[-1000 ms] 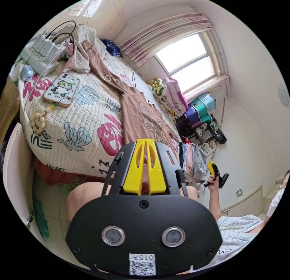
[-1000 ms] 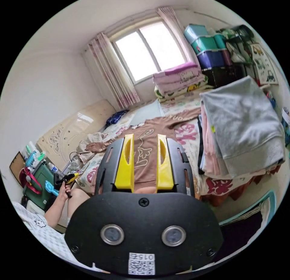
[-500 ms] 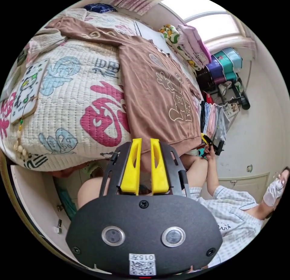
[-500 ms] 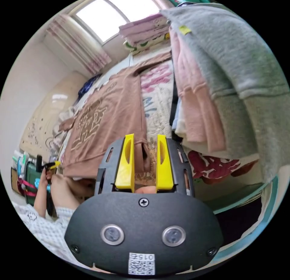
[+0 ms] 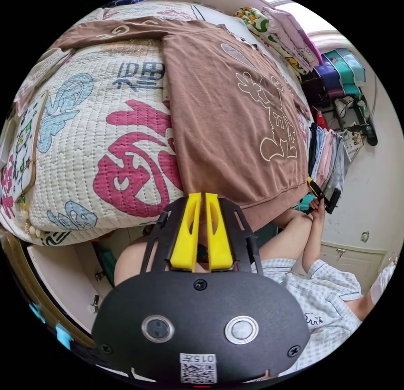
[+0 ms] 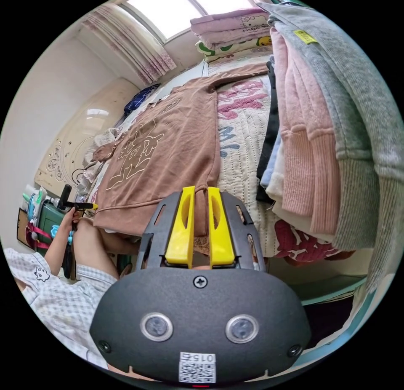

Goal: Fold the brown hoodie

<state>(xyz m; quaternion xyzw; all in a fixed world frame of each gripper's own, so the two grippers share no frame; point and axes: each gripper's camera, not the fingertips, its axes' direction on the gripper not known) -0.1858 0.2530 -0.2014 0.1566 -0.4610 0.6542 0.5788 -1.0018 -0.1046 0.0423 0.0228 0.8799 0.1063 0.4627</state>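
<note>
- The jaws of the left tool (image 5: 201,196) have been brought nearly together since a moment ago; they are set at the hoodie's (image 5: 229,112) hem corner, but it cannot be told whether cloth is pinched between them.
- The right tool (image 6: 201,190), earlier spread wide, is now narrowed at the opposite hem corner, with a fold of brown cloth seen between its jaws; a firm pinch cannot be confirmed.
- Both hem corners are judged to be under grasp, so the first fold can be started.
- The hoodie is laid flat, print side up, on the quilted bed (image 5: 84,154), extending ahead of each tool.
- Its sleeves are spread outward at the far end.
- A stack of folded clothes (image 6: 320,154) is seen just beside the right tool's outer side.
</note>
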